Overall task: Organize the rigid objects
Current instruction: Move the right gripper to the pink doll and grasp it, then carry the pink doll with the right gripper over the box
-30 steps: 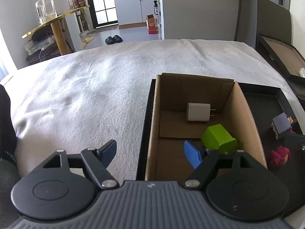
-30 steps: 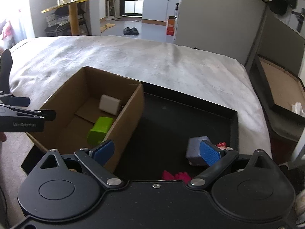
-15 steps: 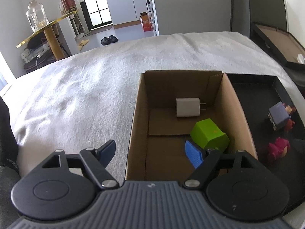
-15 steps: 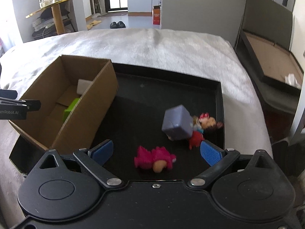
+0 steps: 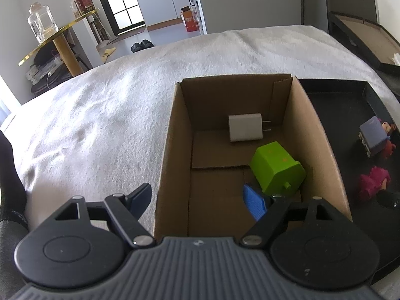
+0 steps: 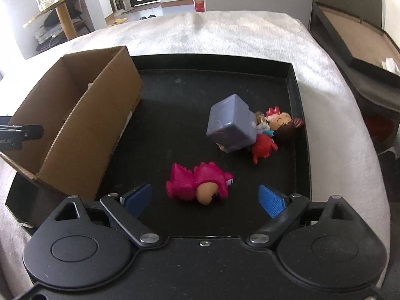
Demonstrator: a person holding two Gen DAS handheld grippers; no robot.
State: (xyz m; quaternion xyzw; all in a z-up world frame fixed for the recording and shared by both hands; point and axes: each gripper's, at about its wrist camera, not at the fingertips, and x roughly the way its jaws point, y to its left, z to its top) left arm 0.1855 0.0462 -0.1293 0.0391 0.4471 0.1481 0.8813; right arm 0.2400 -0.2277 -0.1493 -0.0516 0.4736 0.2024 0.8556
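You held the right gripper (image 6: 205, 198) with its fingers wide and empty, low over the black tray (image 6: 298, 115), lined up on the pink doll (image 6: 200, 183) that lay on its side just ahead of them; that looked like the next thing meant for the cardboard box (image 6: 100, 125). The box stood inside the tray at its left end, presumably so sorted pieces stayed apart from the loose ones. Seen from the left wrist, the box (image 5: 175, 150) already held a white charger (image 5: 246, 127) toward its far wall and a green block (image 5: 277, 171) nearer you, against the right wall. Your left gripper (image 5: 197, 200) also had its fingers wide and held nothing, one finger outside the left wall of the box and the other over its inside, perhaps placed to steady it. Beyond the pink doll, toward the right rim of the tray, a grey cube (image 6: 231, 126) leaned against a dark-haired doll (image 6: 283, 123) and a red figure (image 6: 262, 147), touching both, so they would be awkward to take singly. The right wall of the box stood between the doll and the drop spot, so it would need lifting over. The tray rested on a white bed (image 6: 225, 32).
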